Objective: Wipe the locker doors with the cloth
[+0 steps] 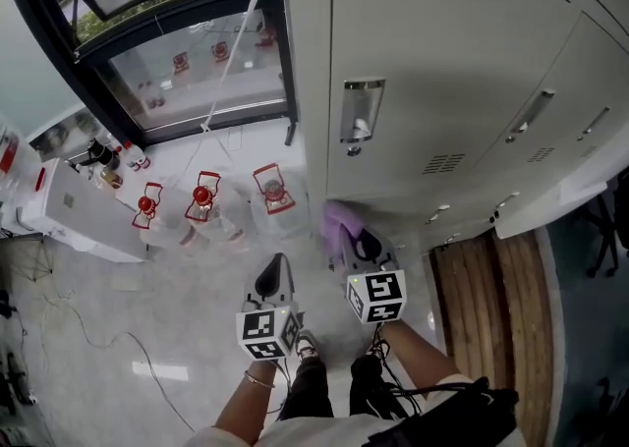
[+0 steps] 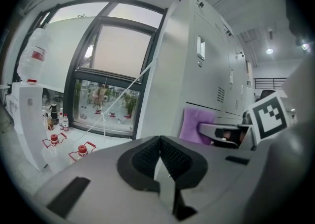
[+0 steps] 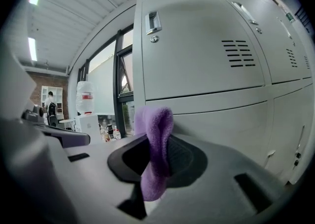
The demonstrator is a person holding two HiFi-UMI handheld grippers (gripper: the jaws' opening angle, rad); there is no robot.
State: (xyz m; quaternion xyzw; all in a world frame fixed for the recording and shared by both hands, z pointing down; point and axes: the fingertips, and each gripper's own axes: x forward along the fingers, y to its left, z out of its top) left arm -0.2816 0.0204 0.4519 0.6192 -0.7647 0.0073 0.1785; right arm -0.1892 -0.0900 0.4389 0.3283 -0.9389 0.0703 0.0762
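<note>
The left tool (image 2: 158,142) has its jaws pressed together on nothing and sits apart from the lockers. Just right of it, the right tool (image 1: 362,247) pinches the purple cloth (image 1: 338,220) by a narrow fold, low and close to the locker doors (image 1: 442,72). I cannot tell whether the cloth touches them. With so little cloth gripped, a firm stroke might drag it free, or the bare jaw tips might scrape the paint.

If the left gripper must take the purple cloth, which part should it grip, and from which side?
Probably the free fold of the cloth that bulges out beyond the right gripper, whose jaws pinch its middle. The left gripper, now shut and empty, would open and come from its own side, since the locker stands ahead.
</note>
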